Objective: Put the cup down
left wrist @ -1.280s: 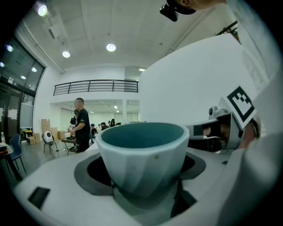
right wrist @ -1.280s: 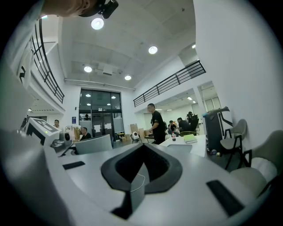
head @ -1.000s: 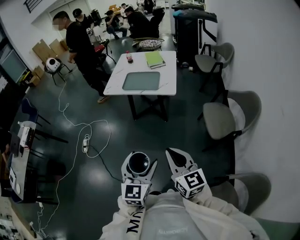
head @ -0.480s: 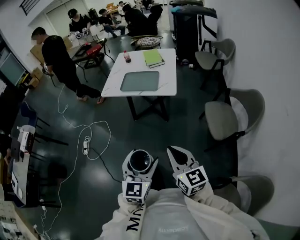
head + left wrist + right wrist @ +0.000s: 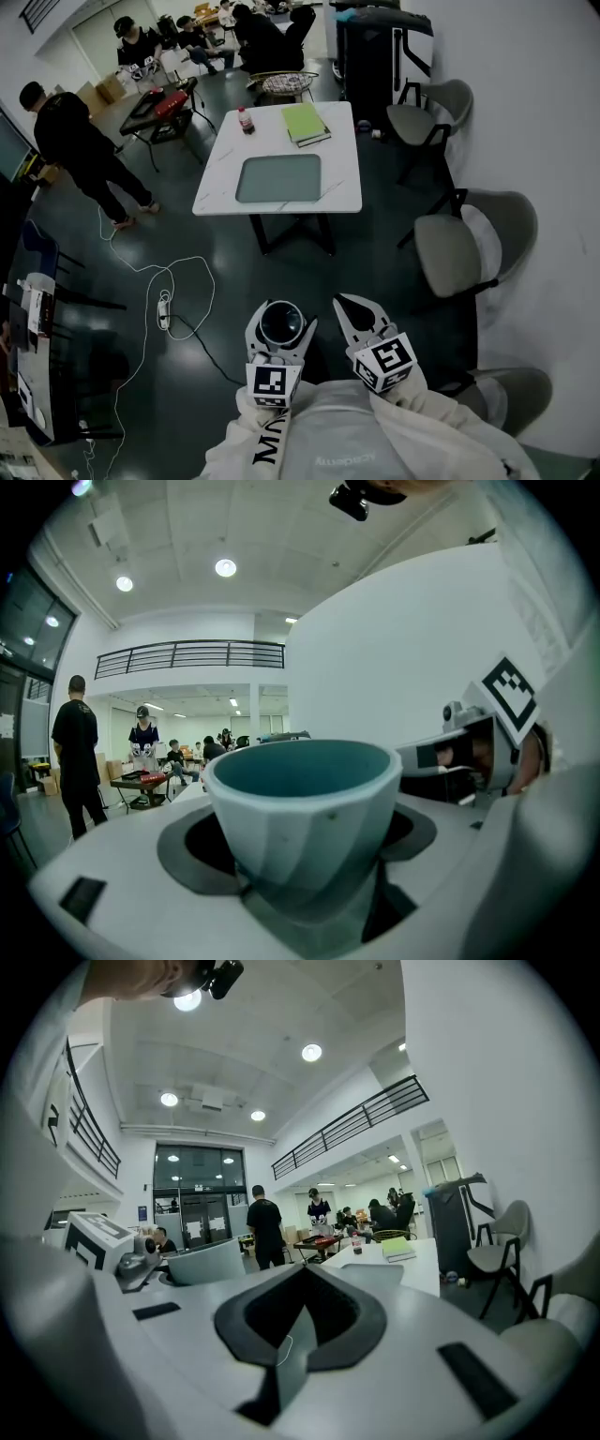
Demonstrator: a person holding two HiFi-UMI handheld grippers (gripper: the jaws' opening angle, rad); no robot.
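A pale ribbed cup [image 5: 281, 324] with a dark teal inside stands upright between the jaws of my left gripper [image 5: 280, 330], which is shut on it, low in the head view above the dark floor. In the left gripper view the cup [image 5: 298, 803] fills the middle, held at its lower part by the left gripper [image 5: 302, 874]. My right gripper [image 5: 345, 307] hovers just right of it, shut and holding nothing; in its own view the right gripper [image 5: 302, 1283] shows its jaws meeting at the tips. Ahead stands a white table [image 5: 342, 183].
On the table lie a grey mat [image 5: 278, 178], a green book [image 5: 305, 122] and a bottle [image 5: 246, 119]. Grey chairs [image 5: 452, 251] line the right wall. A cable with a power strip [image 5: 164, 307] trails on the floor at left. A person in black [image 5: 75, 155] stands far left.
The table and chairs have slid down the head view, nearer to me. The person in black has walked off to the left. Both grippers keep their hold and their places in the view.
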